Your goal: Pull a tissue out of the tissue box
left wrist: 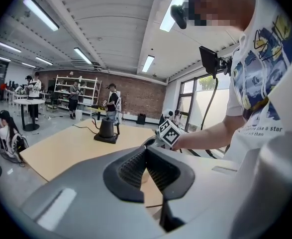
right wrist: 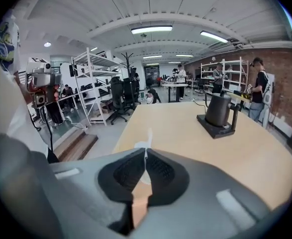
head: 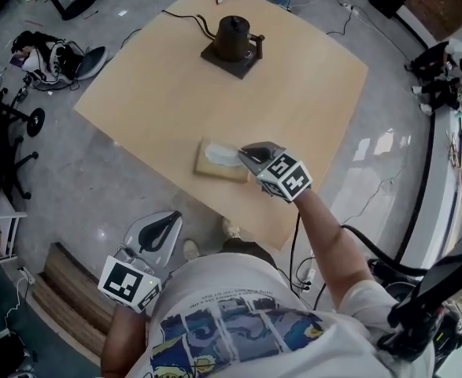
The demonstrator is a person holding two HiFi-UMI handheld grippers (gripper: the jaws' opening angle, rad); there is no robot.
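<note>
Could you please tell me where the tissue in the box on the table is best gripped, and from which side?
Pinch the loose white tuft of the tissue that stands up from the top of the tissue box, coming from above on the person's side. The box lies flat, so only that tuft is free. The right gripper is shut on it there.

White paper tissue point(head: 224, 154), pale beige cardboard tissue box point(head: 213, 168), light tan wooden table point(head: 309, 93), dark brown kettle point(head: 232, 38); the grey right gripper point(head: 245, 152) wears black-and-white square markers.
</note>
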